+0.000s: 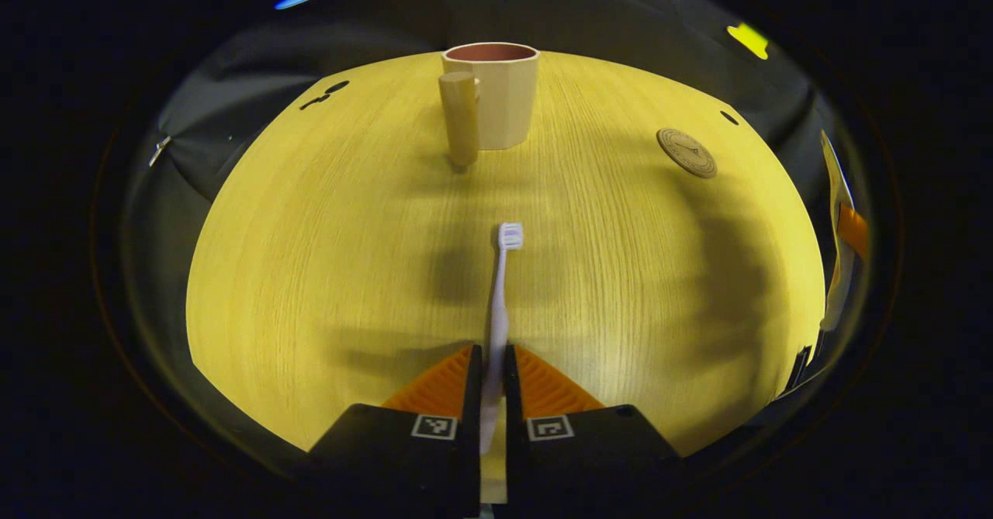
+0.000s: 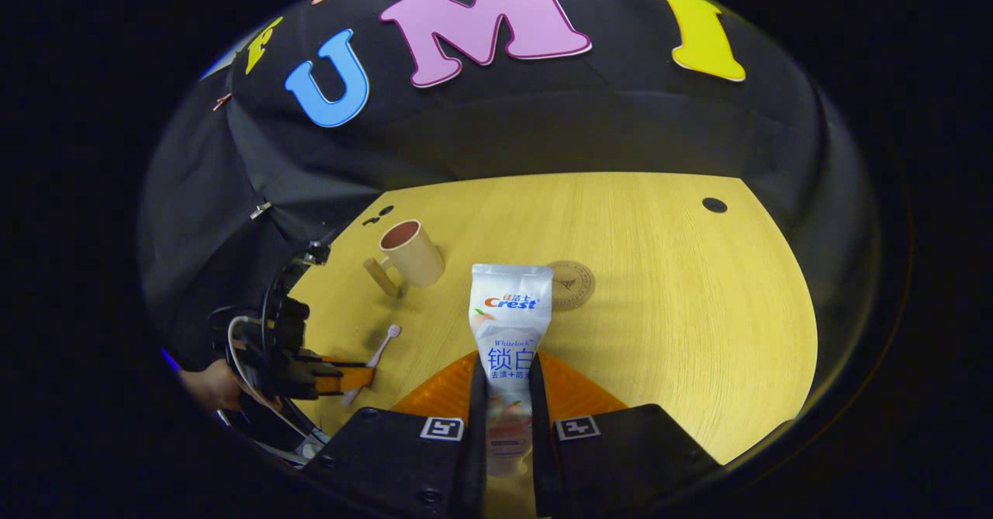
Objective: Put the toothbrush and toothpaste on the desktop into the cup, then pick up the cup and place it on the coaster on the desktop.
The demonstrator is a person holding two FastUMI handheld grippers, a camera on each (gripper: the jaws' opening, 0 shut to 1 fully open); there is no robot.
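My left gripper (image 1: 490, 364) is shut on the handle of a pale toothbrush (image 1: 500, 286), whose bristled head points away toward the cup (image 1: 496, 96). The beige cup stands upright at the far side of the wooden desktop (image 1: 349, 255), handle toward me. A round brown coaster (image 1: 686, 152) lies to its right. In the right gripper view, my right gripper (image 2: 503, 395) is shut on a white toothpaste tube (image 2: 508, 325) held above the desk. Farther left there I see the left gripper (image 2: 365, 375) holding the toothbrush (image 2: 380, 348), the cup (image 2: 411, 254) and the coaster (image 2: 570, 284) partly behind the tube.
The black cloth wall (image 2: 504, 131) runs close behind the desk's far edge. Small dark holes (image 2: 714, 205) mark the desktop at far right and far left. A hand (image 2: 209, 383) holds the left gripper at the desk's left edge.
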